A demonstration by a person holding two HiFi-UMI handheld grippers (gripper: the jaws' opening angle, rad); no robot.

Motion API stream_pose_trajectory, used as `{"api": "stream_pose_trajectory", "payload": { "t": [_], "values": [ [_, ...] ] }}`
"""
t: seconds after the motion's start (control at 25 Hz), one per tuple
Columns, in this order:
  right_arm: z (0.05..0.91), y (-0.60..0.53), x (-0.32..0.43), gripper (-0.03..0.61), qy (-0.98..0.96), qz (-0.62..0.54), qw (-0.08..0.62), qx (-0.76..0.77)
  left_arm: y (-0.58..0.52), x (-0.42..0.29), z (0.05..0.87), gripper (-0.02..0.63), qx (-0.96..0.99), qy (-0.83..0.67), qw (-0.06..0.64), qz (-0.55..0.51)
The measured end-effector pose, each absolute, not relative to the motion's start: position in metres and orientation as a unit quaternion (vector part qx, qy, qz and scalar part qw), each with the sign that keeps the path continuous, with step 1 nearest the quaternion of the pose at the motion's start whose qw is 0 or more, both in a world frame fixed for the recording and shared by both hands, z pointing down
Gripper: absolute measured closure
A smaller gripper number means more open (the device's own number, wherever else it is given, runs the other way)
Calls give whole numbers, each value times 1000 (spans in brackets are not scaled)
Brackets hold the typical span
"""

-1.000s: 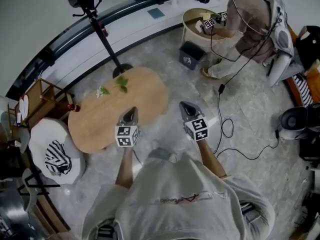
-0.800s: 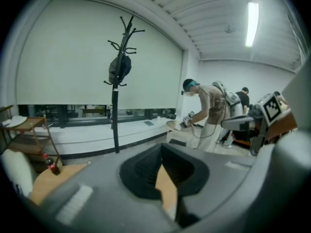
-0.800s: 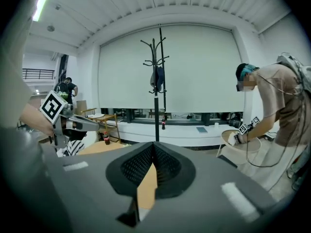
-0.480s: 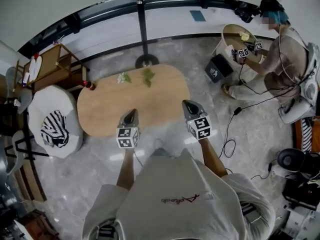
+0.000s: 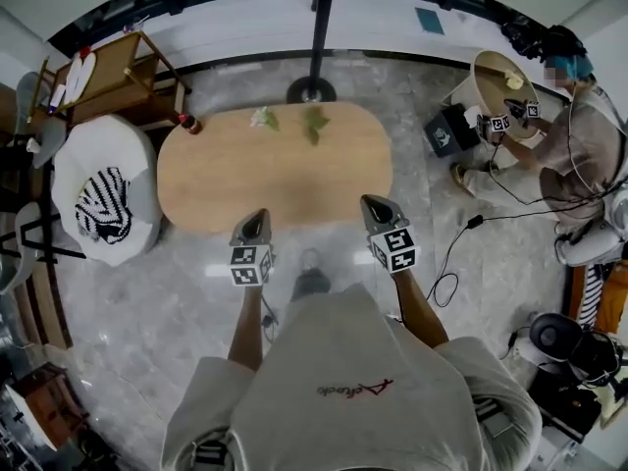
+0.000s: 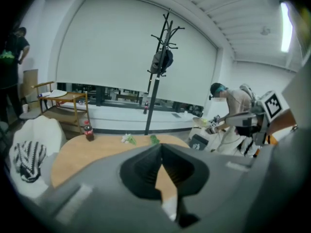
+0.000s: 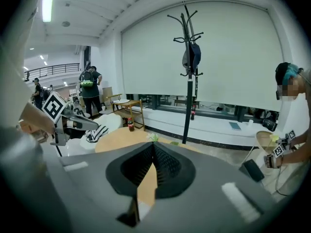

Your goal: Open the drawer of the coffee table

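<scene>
The oval wooden coffee table (image 5: 275,170) stands straight ahead of me on the marble floor; no drawer front shows in any view. My left gripper (image 5: 258,216) is shut and empty, its tip just short of the table's near edge. My right gripper (image 5: 372,204) is also shut and empty, at the near edge further right. In the left gripper view the closed fingertips (image 6: 161,147) point over the tabletop (image 6: 82,152). In the right gripper view the closed tips (image 7: 153,145) point at the table (image 7: 121,137) as well.
A cola bottle (image 5: 186,123) and two small plants (image 5: 263,118) sit on the table's far edge. A coat stand (image 5: 312,91) rises behind it. A white pouf (image 5: 103,199) is left, a wooden side table (image 5: 118,72) beyond. A person (image 5: 579,145) and cables (image 5: 461,253) are right.
The view has swung so the table now lies square in front of me. Both grippers have come toward its near edge, side by side, and stayed shut.
</scene>
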State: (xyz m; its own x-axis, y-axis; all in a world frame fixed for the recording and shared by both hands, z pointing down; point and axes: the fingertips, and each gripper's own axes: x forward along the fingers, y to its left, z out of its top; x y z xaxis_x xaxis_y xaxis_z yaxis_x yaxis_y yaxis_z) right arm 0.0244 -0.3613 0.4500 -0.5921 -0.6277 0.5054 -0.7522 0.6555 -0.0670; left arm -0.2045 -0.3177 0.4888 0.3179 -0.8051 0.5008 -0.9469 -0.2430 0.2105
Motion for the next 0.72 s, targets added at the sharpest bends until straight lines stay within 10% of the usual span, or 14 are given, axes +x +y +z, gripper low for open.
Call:
{"api": "stream_pose_trajectory", "payload": {
  "t": [0.72],
  "values": [
    [493,-293,85,575,-879,157,207,400,-235,-147,526,614,773,-556,247,182]
  ]
}}
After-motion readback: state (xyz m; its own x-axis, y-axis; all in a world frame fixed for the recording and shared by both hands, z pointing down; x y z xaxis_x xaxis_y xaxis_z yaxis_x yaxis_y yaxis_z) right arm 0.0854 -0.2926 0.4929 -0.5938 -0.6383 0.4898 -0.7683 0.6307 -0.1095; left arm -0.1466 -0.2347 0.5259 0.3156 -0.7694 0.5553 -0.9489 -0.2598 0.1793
